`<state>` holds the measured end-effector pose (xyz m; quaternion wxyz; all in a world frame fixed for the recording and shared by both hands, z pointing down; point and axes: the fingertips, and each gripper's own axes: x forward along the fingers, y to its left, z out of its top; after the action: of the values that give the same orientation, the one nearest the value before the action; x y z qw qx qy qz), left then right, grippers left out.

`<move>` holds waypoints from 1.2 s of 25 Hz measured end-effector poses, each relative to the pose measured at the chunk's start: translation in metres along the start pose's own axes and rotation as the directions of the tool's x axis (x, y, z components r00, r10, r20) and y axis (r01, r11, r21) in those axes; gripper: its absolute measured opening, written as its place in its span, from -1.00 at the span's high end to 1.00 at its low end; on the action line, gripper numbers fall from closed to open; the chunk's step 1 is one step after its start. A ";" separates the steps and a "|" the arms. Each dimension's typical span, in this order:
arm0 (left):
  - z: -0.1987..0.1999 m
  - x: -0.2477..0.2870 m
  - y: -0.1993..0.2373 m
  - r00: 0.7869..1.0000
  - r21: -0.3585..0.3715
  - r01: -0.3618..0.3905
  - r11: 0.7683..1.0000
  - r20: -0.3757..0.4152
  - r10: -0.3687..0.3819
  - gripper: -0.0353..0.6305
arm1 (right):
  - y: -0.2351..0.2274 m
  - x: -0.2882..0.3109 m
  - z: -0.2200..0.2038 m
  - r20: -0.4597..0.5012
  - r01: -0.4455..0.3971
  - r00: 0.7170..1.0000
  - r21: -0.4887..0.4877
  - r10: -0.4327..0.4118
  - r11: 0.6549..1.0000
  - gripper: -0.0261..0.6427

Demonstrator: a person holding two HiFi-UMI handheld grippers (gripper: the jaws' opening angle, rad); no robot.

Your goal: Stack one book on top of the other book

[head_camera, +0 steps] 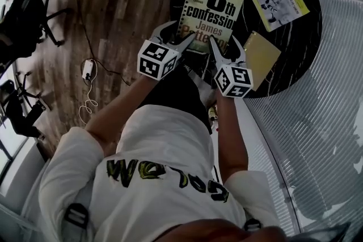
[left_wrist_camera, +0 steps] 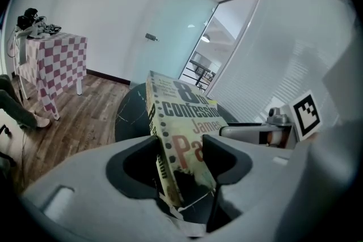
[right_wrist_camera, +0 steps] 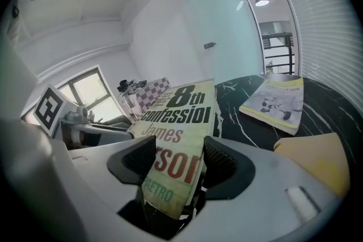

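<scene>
The 8th confession paperback (head_camera: 211,11) is carried cover-up over the near left part of the round black marble surface (head_camera: 298,37). Its long axis runs away from the person, and its near short edge is held at both corners. The left gripper (head_camera: 177,39) is clamped on the spine-side corner and the right gripper (head_camera: 227,54) on the other, each with its pads pressed onto the cover and the underside. In both gripper views the paperback looks raised off the surface. The yellow-bordered book (head_camera: 279,3) it should probably land on lies flat, well apart, to the right and slightly farther out, skewed against the paperback's axis and nearer the right gripper. A yellow pad (head_camera: 261,56) lies just beside that gripper, so the carry likely goes rightward with a slight turn.
</scene>
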<state>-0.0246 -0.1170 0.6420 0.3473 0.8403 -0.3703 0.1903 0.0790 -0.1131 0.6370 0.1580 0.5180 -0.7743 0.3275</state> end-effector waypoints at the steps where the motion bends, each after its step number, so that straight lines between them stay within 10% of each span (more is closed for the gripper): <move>1: 0.003 -0.005 -0.003 1.000 0.001 -0.001 1.000 0.005 0.001 0.13 | 0.004 -0.005 0.003 0.006 -0.001 1.000 -0.001 0.001 1.000 0.11; 30: 0.072 -0.118 -0.090 0.987 0.118 -0.014 0.993 0.160 -0.005 0.14 | 0.069 -0.126 0.078 0.199 -0.015 0.980 -0.057 0.026 0.998 0.11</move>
<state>-0.0295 -0.0680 0.4847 0.2657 0.8711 -0.3869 0.1448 0.0759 -0.0597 0.4822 0.0903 0.5358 -0.8002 0.2539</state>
